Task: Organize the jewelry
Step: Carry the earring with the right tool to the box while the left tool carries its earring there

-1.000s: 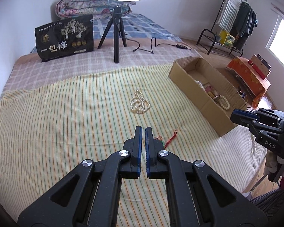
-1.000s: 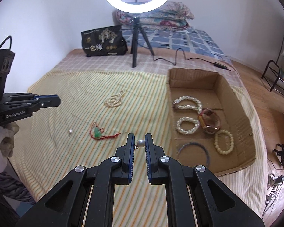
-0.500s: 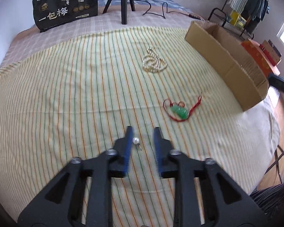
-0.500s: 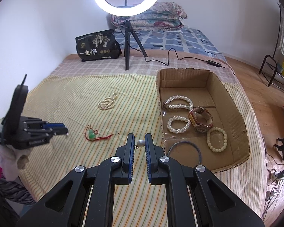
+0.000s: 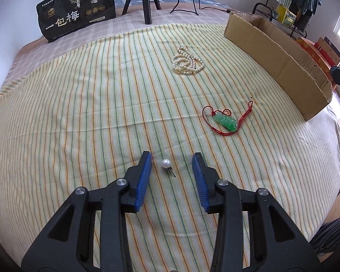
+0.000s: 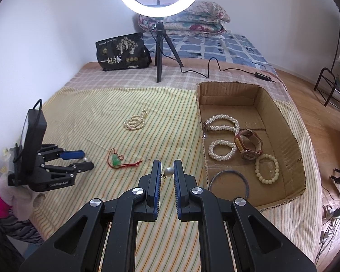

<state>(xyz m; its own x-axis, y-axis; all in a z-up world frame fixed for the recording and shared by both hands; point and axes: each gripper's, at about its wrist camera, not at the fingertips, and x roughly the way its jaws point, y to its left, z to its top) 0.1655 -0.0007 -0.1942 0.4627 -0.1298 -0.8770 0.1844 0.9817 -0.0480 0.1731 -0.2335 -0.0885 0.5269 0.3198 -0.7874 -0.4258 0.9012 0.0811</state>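
Left gripper [image 5: 171, 161] spread over a loose pearl earring; right gripper [image 6: 167, 171] pinching a second one.

Left to right: left gripper low over the striped cloth [image 5: 79, 104], blue pads [image 5: 145, 176] apart, its jaws having just opened. Pearl earring [image 5: 165, 163] lies on the cloth between the pads, nearer the left one, touching neither. Past it: green pendant on red cord [image 5: 225, 121], then pearl strand [image 5: 187, 61] further back, both on the cloth. Right gripper holds a second pearl earring [image 6: 169, 171] clamped between nearly closed fingertips, just left of the cardboard box [image 6: 281, 122]. In the box: two pearl bracelets, a watch [image 6: 249, 144], a bead bracelet, a thin bangle [image 6: 229, 179].
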